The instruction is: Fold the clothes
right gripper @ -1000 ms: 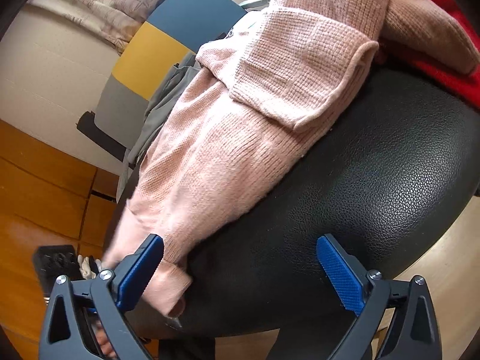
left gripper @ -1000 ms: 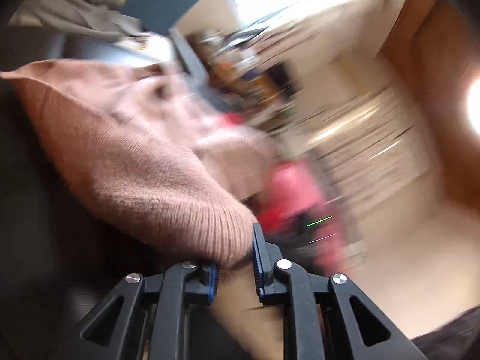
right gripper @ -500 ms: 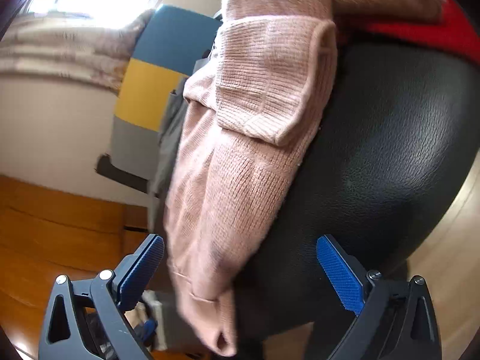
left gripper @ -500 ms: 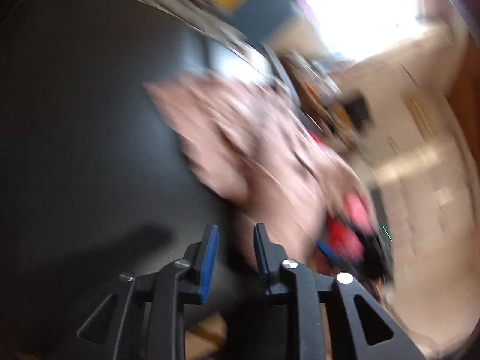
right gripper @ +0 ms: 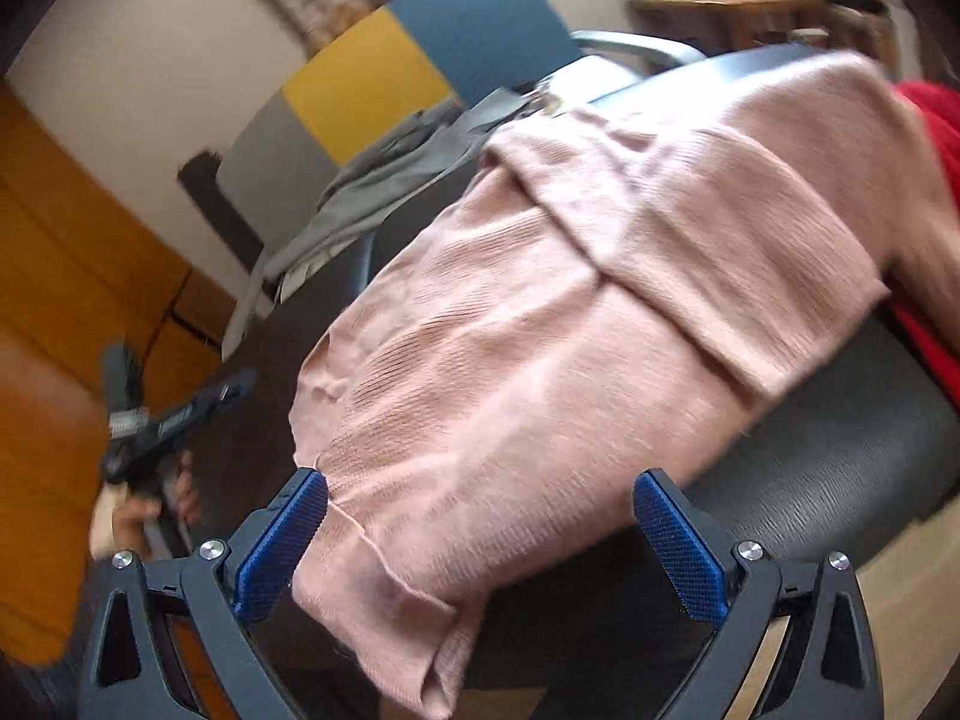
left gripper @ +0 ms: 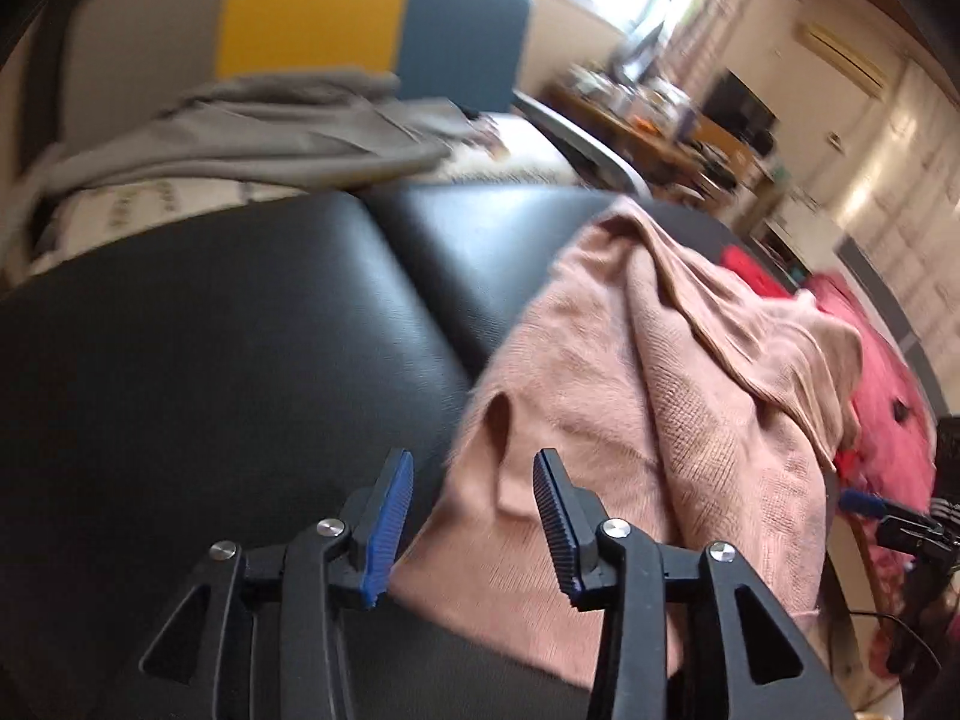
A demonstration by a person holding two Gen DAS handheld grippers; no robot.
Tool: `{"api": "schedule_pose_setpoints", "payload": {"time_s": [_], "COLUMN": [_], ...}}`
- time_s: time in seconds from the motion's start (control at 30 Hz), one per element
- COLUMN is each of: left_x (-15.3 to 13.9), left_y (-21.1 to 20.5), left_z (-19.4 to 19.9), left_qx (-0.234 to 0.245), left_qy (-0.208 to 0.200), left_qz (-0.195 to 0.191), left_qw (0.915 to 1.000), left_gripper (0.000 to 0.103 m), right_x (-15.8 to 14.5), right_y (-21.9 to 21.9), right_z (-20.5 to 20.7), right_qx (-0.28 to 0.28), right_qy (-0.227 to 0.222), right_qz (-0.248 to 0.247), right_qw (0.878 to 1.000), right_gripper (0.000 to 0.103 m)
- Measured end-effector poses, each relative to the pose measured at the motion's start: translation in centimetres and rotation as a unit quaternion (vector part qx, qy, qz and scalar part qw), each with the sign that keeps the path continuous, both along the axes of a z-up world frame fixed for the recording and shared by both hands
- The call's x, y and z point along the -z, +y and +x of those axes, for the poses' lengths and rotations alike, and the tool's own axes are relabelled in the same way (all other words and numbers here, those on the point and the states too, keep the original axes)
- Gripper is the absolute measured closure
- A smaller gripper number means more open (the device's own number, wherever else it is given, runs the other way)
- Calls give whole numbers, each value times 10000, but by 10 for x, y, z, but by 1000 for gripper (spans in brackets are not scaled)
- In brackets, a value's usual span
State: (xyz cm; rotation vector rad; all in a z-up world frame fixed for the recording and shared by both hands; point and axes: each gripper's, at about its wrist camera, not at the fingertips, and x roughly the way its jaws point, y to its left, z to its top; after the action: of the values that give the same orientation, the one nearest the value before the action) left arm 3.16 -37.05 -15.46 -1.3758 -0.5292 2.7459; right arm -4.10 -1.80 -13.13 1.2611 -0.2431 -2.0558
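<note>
Left claw: jaws apart, straddling the near edge of the pink sweater, gripping nothing. Sweater spread, partly folded, over the black padded seat; hem overhanging the seat's front edge. Right claw: jaws wide apart, either side of that hem, contact with left pad uncertain through blur. Red garment beyond, at right.
</note>
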Motion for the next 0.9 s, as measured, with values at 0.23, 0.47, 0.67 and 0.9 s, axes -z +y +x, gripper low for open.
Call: {"api": "schedule_pose_setpoints", "payload": {"time_s": [0.23, 0.47, 0.67, 0.9], "left_x": [21, 32, 32, 31], "left_y": [16, 27, 8, -31], "left_z": [-49, -67, -43, 60], "left_qx": [828, 604, -81, -1388], "left_qy": [-301, -434, -344, -207], "left_qz": [-106, -529, -297, 26], "left_qw": [9961, 9958, 9989, 9901], "left_gripper": [59, 85, 99, 102], "right_x": [-3, 15, 51, 49], "right_y": [-48, -104, -139, -162], "right_z": [-21, -58, -72, -73], "right_qx": [-380, -681, -980, -1408], "right_qy": [296, 793, 635, 605], "right_qz": [345, 1300, 2098, 2071], "right_qw": [9982, 9860, 9708, 9662], "right_gripper": [0, 0, 0, 0]}}
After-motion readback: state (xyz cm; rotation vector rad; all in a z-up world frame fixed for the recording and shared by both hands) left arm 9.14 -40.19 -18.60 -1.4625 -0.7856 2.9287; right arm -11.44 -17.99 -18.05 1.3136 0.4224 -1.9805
